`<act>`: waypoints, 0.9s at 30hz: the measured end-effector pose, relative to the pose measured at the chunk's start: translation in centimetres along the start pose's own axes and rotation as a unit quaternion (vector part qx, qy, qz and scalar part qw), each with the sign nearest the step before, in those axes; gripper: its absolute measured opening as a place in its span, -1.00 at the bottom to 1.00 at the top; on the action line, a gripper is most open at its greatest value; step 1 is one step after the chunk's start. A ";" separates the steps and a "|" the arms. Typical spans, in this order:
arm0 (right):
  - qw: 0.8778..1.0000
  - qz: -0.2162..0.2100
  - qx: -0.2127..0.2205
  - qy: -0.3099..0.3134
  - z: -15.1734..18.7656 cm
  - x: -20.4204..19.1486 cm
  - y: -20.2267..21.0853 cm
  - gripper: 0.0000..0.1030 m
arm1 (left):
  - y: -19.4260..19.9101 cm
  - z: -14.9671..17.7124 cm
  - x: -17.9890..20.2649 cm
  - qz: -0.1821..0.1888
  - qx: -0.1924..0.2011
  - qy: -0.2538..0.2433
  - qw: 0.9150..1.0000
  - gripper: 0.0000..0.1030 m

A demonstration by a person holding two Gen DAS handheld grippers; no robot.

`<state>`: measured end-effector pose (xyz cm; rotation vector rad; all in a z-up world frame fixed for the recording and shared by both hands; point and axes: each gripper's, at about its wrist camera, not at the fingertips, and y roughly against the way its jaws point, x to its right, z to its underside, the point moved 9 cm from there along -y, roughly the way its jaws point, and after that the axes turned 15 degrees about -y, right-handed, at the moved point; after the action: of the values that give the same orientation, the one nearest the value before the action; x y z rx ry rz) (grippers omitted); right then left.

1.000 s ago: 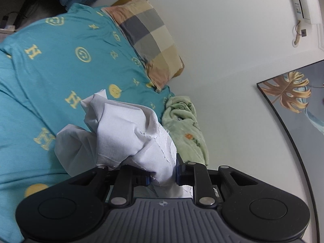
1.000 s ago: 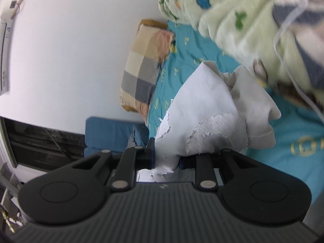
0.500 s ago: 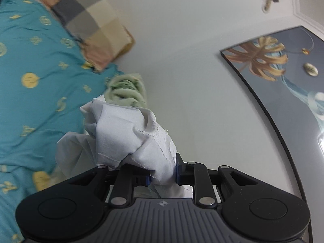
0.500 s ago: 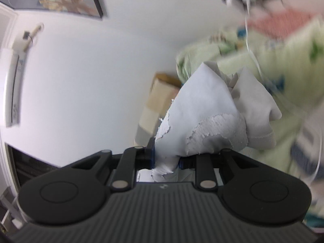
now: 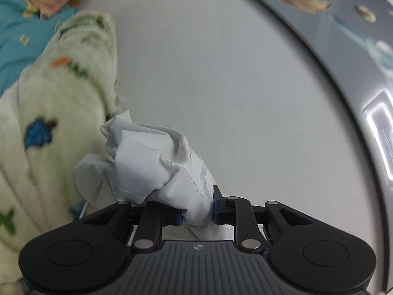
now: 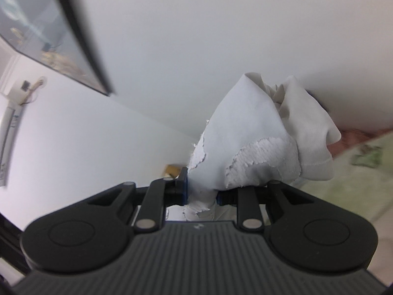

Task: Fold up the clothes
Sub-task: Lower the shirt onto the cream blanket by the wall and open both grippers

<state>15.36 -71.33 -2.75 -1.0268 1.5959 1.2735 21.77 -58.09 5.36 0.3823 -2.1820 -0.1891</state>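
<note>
White wall (image 5: pixel 196 73), framed picture (image 5: pixel 331 24), green blanket (image 5: pixel 49 123) beside tool-pinched white garment (image 5: pixel 157 167).

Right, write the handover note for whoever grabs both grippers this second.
Left gripper: jaws shut on a bunch of white cloth.
Right gripper: jaws shut on bunched white cloth too; whether it is the same piece cannot be told.
Both are held up in the air facing the wall; green blanket beside the left, bed behind it.
Done: cloth picked up.
Left: lay it flat, fold it. No fold shows yet.
</note>
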 end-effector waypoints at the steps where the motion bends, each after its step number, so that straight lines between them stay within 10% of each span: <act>1: 1.000 0.013 -0.008 -0.004 0.3 1.9 0.2 -0.54 | -0.2 1.4 -0.9 -0.004 -0.016 0.003 1.000 -0.55; 17: 0.994 0.092 -0.051 -0.008 6.2 14.1 4.4 -0.55 | -1.2 15.1 -3.8 -0.064 -0.115 -0.030 0.991 -0.45; 27: 0.991 0.114 -0.074 0.014 6.3 13.1 7.8 -0.48 | 3.6 15.0 -0.9 -0.138 -0.120 -0.112 0.977 0.57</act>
<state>4.51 -65.24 -13.59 -0.9757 1.6991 1.5562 9.53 -54.44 -3.31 0.5468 -2.2848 -0.6727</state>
